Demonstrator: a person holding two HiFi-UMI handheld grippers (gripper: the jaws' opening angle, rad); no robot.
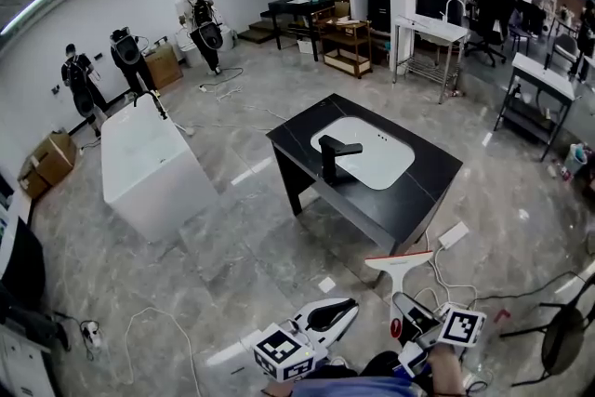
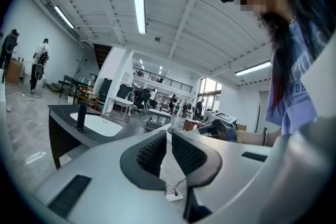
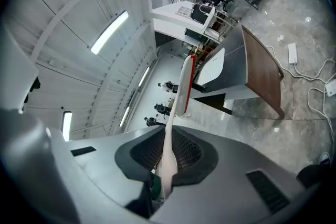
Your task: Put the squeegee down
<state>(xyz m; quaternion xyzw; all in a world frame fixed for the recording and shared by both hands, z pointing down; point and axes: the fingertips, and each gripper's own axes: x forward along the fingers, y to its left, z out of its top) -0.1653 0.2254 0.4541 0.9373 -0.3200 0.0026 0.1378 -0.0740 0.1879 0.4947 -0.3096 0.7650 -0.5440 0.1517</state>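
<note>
The squeegee (image 1: 401, 265) is white with a red edge on its blade, and it stands out ahead of my right gripper (image 1: 407, 304) at the bottom of the head view. That gripper is shut on its handle. In the right gripper view the thin handle runs between the pads and the blade (image 3: 187, 84) points toward the black table (image 3: 261, 73). My left gripper (image 1: 327, 315) is beside it to the left, shut and holding nothing. Its ribbed pads (image 2: 151, 152) meet in the left gripper view. The black table (image 1: 409, 205), with a white basin and a black faucet (image 1: 332, 153), lies just ahead.
A white bathtub (image 1: 149, 165) stands to the left. Cables and a white power strip (image 1: 454, 234) lie on the floor near the table. A black chair (image 1: 561, 335) is at the right. Three people stand at the back left, and shelves and desks line the far wall.
</note>
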